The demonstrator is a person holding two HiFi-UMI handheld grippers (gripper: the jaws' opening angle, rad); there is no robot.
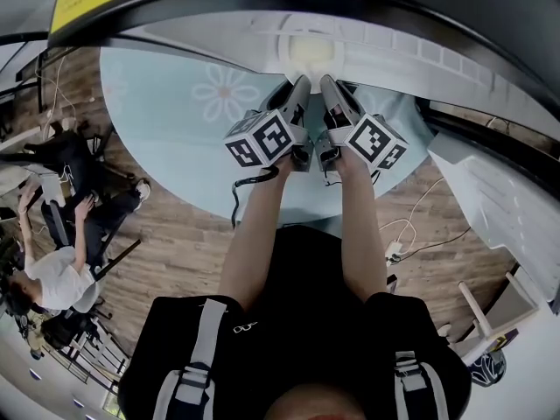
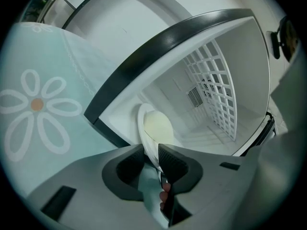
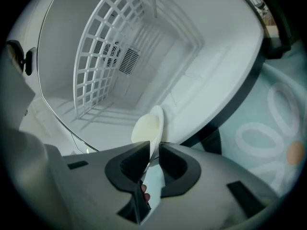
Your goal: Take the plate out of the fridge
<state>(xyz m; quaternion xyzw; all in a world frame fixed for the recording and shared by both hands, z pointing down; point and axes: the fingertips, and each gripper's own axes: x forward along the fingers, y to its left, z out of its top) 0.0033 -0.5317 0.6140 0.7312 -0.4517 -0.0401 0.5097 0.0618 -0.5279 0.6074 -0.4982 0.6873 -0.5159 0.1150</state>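
Note:
A cream-white plate [image 1: 308,52] sits at the front lip of the open white fridge [image 1: 420,55]. Both grippers reach it side by side. My left gripper [image 1: 296,87] has the plate's [image 2: 156,128] near rim between its jaws, and in the left gripper view [image 2: 152,152] the pads press on that rim. My right gripper [image 1: 329,86] pinches the same plate [image 3: 147,127] a little further along the rim, its dark pads closed against it in the right gripper view [image 3: 154,147]. The part of the rim inside each grip is hidden.
A white wire rack [image 2: 216,90] lines the fridge's inner wall, with a vent behind it. The open fridge door [image 1: 490,199] stands at the right. A pale blue flowered rug [image 1: 175,103] lies on the wood floor. A seated person [image 1: 52,269] is at the far left, and cables [image 1: 411,226] trail on the floor.

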